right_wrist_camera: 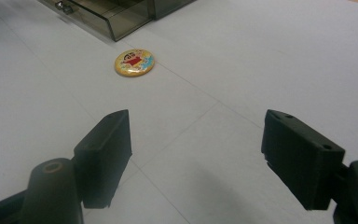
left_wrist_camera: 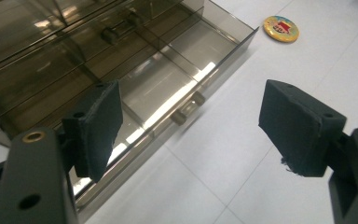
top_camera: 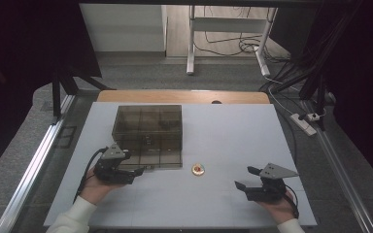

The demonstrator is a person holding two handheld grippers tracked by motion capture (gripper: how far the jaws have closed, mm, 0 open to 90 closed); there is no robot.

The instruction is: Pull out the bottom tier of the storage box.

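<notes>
Tongs in both hands rest low over a white table [top_camera: 223, 131], seen from above, with forearms entering from the bottom edge and cut off there. The left gripper [top_camera: 138, 171] sits just beside the front left corner of a smoky, see-through drawer box [top_camera: 148, 127], its jaws spread wide with nothing between them. In the left gripper view, a pulled-out drawer [left_wrist_camera: 200, 51] lies ahead of the jaws and to their left, divided into compartments; two small knobs [left_wrist_camera: 186, 108] show on its front wall. Reflections on the tinted plastic make it hard to tell whether anything lies inside, and the box runs off the top and left edges of that view. The right gripper [top_camera: 246, 178] hovers well apart from the box, jaws also wide and holding nothing. A small round badge [top_camera: 197, 169] lies flat on the table between the two grippers, nearer the drawer's front right corner. In the right gripper view the badge [right_wrist_camera: 134, 62] sits ahead of the jaws, to their left, showing a cartoon figure on yellow; finer detail is too small to read. Only a corner of the drawer appears at that view's top edge.
</notes>
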